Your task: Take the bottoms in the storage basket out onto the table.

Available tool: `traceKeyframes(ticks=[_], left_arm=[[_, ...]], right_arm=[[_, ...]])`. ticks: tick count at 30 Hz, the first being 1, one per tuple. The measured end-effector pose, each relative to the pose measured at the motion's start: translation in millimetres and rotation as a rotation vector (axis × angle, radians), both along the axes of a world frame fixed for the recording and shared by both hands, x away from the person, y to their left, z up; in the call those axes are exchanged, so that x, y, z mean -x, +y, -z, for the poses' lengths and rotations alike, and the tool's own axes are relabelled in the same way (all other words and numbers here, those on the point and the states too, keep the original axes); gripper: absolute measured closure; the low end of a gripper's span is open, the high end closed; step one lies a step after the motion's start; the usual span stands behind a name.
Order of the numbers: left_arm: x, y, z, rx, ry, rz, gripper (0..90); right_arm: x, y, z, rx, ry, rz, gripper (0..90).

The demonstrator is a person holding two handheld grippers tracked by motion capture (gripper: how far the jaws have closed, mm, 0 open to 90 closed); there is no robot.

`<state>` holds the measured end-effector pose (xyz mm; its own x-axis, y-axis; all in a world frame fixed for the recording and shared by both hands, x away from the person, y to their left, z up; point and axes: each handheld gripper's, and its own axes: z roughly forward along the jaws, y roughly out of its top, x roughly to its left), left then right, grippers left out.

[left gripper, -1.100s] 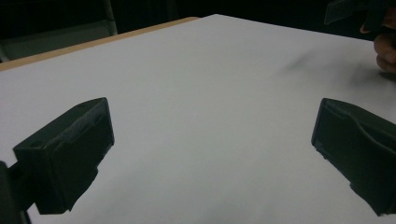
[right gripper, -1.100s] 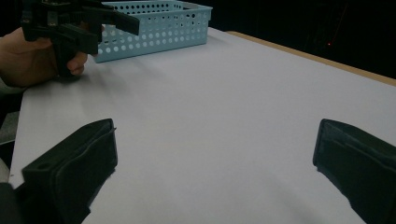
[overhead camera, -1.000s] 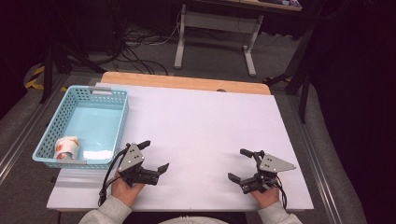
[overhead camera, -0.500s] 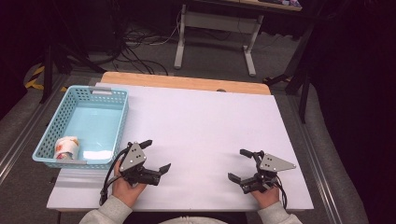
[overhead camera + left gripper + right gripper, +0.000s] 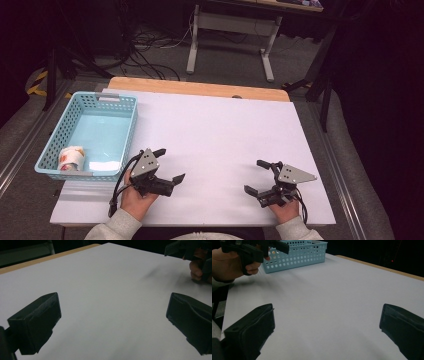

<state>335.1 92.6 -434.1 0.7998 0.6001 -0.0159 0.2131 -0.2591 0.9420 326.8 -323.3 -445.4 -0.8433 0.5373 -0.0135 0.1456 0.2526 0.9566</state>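
My left gripper (image 5: 170,164) rests low over the white table top (image 5: 215,135) at the front left, held in a hand, jaws wide apart with nothing between them. At the front right my right gripper (image 5: 255,176) is likewise open and empty. In the left gripper view the left gripper (image 5: 112,322) spans bare white surface, and the right gripper (image 5: 190,250) with its hand shows at the top right. The right gripper (image 5: 325,327) in its own view is spread over bare table, with the left gripper (image 5: 249,247) at the top left.
A light blue perforated basket (image 5: 127,135) stands at the table's left edge, just behind the left hand. Inside it lie a small patterned cup (image 5: 72,157) and a white flat item (image 5: 104,165). The basket (image 5: 297,252) also shows in the right gripper view. A wooden strip (image 5: 200,89) borders the far edge.
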Motion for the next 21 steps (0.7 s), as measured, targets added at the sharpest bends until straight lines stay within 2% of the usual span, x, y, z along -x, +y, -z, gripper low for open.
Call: traceKeyframes(ticks=[6, 15, 21], left_arm=[[-0.3, 0.9, -10.1, -0.027, -0.002, 0.008, 0.6], [0.0, 1.2, -16.6, -0.039, -0.004, 0.011, 0.6], [2.0, 1.6, -28.1, -0.038, -0.019, 0.028, 0.6]], right_arm=[[-0.3, 0.2, 0.2, -0.007, 0.006, -0.009, 0.6], [-0.4, 0.5, 0.3, -0.006, 0.010, -0.011, 0.6], [-0.4, 0.4, 0.3, -0.009, 0.010, -0.013, 0.6]])
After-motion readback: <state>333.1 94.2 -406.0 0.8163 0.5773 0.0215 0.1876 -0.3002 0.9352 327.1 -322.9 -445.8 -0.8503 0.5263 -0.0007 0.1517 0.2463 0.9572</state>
